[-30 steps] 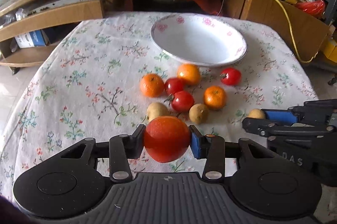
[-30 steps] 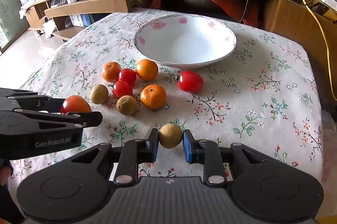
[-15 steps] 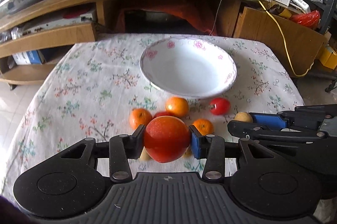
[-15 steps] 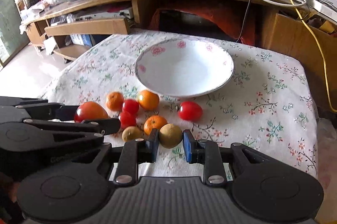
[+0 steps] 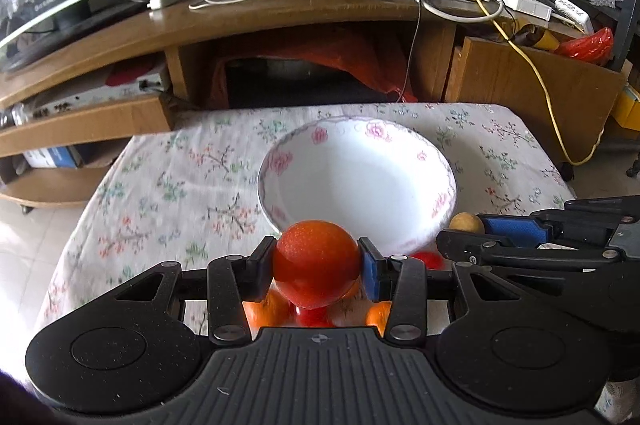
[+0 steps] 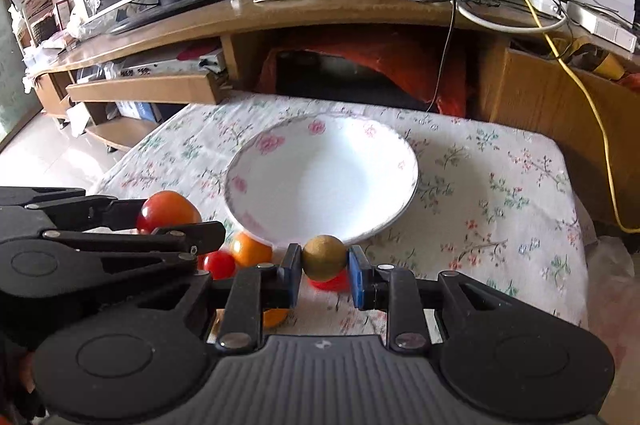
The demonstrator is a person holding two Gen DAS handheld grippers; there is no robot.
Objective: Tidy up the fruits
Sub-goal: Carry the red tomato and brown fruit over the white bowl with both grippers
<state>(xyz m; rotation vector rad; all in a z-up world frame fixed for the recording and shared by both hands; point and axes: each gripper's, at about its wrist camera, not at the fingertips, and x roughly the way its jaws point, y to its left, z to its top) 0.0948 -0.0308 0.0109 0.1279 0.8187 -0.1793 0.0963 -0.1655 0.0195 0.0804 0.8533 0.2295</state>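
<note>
Angled downward over the near edge of the table, both grippers are seen side by side, each with a fruit clamped. The left gripper point(image 5: 318, 267) is closed on a large red-orange tomato point(image 5: 316, 263), glossy with a finely speckled skin, pinched at its widest point between the pads. The right gripper point(image 6: 324, 267) is closed tight on a small brown-green round fruit point(image 6: 324, 257), dull and rough-skinned. Both fruits are held clear of the floral tablecloth point(image 6: 500, 209), just short of the near rim of the white bowl point(image 6: 320, 181), which is pink-flowered at the rim and sits mid-table. The remaining fruit is left on the cloth below the grippers: an orange point(image 6: 250, 249), a small red tomato point(image 6: 218, 265), more partly hidden by the fingers. A wooden TV stand point(image 5: 280, 21) strewn with cables is seen behind.
</note>
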